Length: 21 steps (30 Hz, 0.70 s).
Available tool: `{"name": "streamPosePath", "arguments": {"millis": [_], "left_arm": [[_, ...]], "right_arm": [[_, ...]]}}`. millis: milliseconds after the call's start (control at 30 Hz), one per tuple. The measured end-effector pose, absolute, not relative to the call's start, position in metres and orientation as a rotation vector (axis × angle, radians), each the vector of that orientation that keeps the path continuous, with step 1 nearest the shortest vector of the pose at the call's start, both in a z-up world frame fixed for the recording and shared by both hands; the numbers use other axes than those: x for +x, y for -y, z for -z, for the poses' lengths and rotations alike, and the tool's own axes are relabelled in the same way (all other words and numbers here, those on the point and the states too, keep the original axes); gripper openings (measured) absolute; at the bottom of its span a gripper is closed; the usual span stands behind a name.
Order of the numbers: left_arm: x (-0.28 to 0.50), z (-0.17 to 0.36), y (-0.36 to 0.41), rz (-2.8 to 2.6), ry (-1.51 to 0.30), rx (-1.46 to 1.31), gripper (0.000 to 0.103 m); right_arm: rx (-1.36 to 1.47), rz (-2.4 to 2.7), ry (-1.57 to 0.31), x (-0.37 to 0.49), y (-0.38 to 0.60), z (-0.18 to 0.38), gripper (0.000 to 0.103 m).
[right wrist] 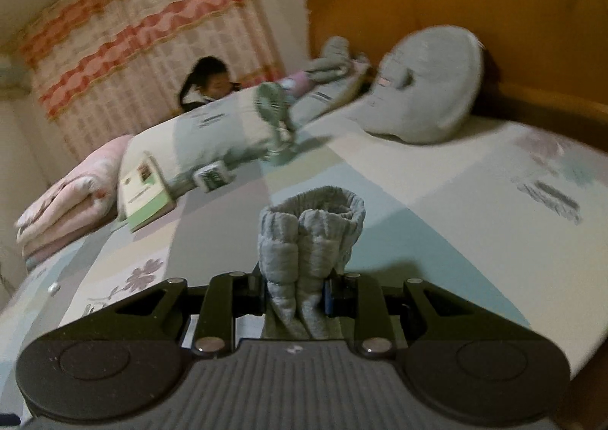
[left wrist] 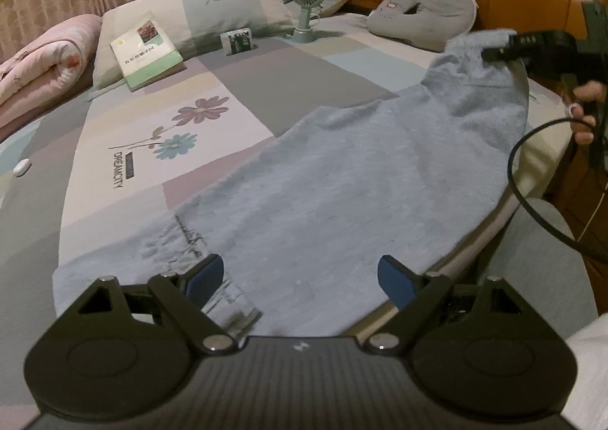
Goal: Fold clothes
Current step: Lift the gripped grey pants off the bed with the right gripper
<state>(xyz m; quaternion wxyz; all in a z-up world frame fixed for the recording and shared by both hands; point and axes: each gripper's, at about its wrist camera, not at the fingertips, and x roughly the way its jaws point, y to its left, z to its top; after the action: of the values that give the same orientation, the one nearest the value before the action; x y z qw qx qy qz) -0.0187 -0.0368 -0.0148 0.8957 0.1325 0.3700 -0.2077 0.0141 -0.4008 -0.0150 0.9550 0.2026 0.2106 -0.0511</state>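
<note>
Left gripper (left wrist: 300,280): jaws spread wide above the near hem of the sweater (left wrist: 342,183), nothing between them. Sweater: pale blue, spread flat along the bed's (left wrist: 247,84) right edge. Further back, left to right: pink quilt (left wrist: 41,61), book (left wrist: 146,50), pillow (left wrist: 212,12), small fan (left wrist: 307,4), grey cushion (left wrist: 425,16). Right gripper (right wrist: 296,293): jaws pinching the sweater's bunched cuff (right wrist: 311,236), lifted off the bed.

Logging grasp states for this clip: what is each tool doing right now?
Left tool: open, empty, over the blue-grey garment.
Right tool: shut on the garment's ribbed cuff, lifted off the bed.
</note>
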Motion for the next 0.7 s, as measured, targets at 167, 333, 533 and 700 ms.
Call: {"name": "streamPosePath", "arguments": {"millis": [167, 333, 533, 700], "left_arm": [[-0.020, 0.017, 0.017, 0.438, -0.764, 0.277, 0.088], [-0.024, 0.021, -0.004, 0.449, -0.775, 0.281, 0.088], [-0.028, 0.024, -0.029, 0.453, -0.784, 0.273, 0.088], [-0.031, 0.025, -0.050, 0.426, -0.771, 0.242, 0.088]], "right_arm": [[0.298, 0.051, -0.418, 0.016, 0.355, -0.011, 0.030], [0.193, -0.001, -0.423, 0.020, 0.307, -0.028, 0.030], [0.064, -0.054, -0.446, 0.026, 0.251, -0.037, 0.030], [-0.024, -0.087, -0.444, 0.027, 0.208, -0.045, 0.029]]}}
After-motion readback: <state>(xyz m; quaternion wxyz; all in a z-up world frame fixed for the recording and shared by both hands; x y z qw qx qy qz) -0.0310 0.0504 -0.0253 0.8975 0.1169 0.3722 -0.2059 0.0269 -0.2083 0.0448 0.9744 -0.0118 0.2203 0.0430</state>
